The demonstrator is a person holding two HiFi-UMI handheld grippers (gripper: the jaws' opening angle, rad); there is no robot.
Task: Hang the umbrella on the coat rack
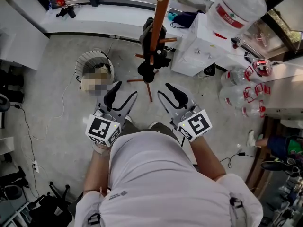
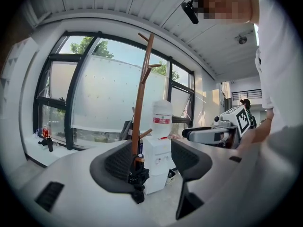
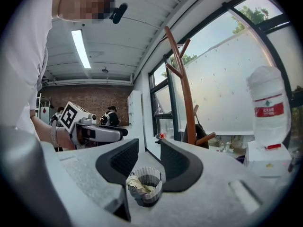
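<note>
The left gripper [image 1: 124,91] and right gripper [image 1: 164,90] are held back, jaws wide apart and empty. The black umbrella [image 1: 151,46] apparently already hangs on the coat rack [image 1: 159,13].

Right claw [image 3: 149,143] agape, empty; wire bin [image 3: 144,187] beyond, perhaps paper-filled; coat rack [image 3: 184,93] right.

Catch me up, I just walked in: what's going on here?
A person stands facing a wooden coat rack with a hand-held gripper in each hand. The left hand-held gripper and the right hand-held gripper are both open and empty, side by side just short of the rack. A black folded umbrella appears to hang on the rack already.
</note>
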